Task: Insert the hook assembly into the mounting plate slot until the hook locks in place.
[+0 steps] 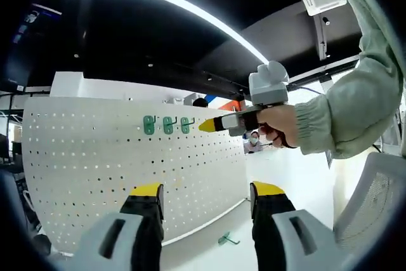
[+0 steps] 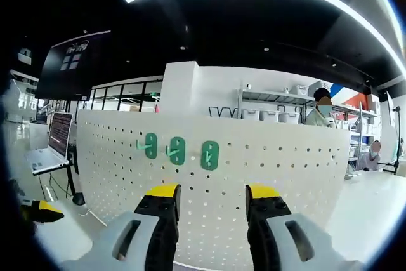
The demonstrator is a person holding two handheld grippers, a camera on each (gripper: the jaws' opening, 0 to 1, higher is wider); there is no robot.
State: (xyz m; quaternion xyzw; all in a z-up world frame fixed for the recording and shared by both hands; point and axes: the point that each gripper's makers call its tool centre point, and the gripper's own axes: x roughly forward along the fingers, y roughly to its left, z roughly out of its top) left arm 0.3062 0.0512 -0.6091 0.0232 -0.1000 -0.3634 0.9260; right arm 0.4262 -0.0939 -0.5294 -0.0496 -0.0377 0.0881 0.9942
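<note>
Left claw: the left claw (image 1: 206, 201) is seen with its two yellow-tipped jaws set wide apart; nothing is held between them and nothing is touched.
Right claw: in the right gripper view the right claw (image 2: 212, 202) is likewise spread open and empty, pointed at the board just below the hooks. In the left gripper view it (image 1: 206, 125) is seen from the side, held in a hand (image 1: 279, 125), its yellow tip just beside the rightmost hook; contact cannot be judged.
Board: a white pegboard (image 1: 127, 169) is stood upright on a white table (image 1: 209, 249).
Hooks on board: three green hooks (image 2: 177, 150) are mounted in a row near the board's upper part, close together.
Loose hook: one more green hook (image 1: 228, 240) is lying on the table in front of the board's lower edge, between the left claw's jaws in the picture but apart from them.
Edges: the board's right edge is seen past the hooks, with bare perforated surface below and beside them.
Open room: bare table is seen to the right of the board.
Surroundings: a laptop (image 2: 51, 147) is placed left of the board, and shelves (image 2: 279, 109) stand behind it.
</note>
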